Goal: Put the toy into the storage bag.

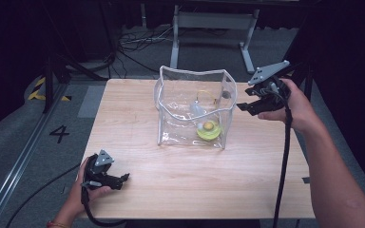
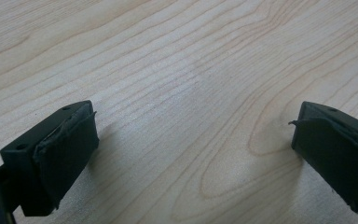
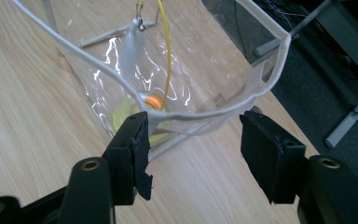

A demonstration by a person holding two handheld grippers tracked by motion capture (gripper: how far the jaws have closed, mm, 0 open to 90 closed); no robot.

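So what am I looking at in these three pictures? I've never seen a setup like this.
A person sits at a wooden table with a hand-held two-jaw tool in each hand. One picture looks down from above; the other two come from cameras riding on each tool. The left tool rests low over bare wood, jaws apart, holding nothing. The right tool is beside a clear plastic bag, jaws apart near its rim, gripping nothing. Inside the bag lies a yellow-green item with an orange centre.
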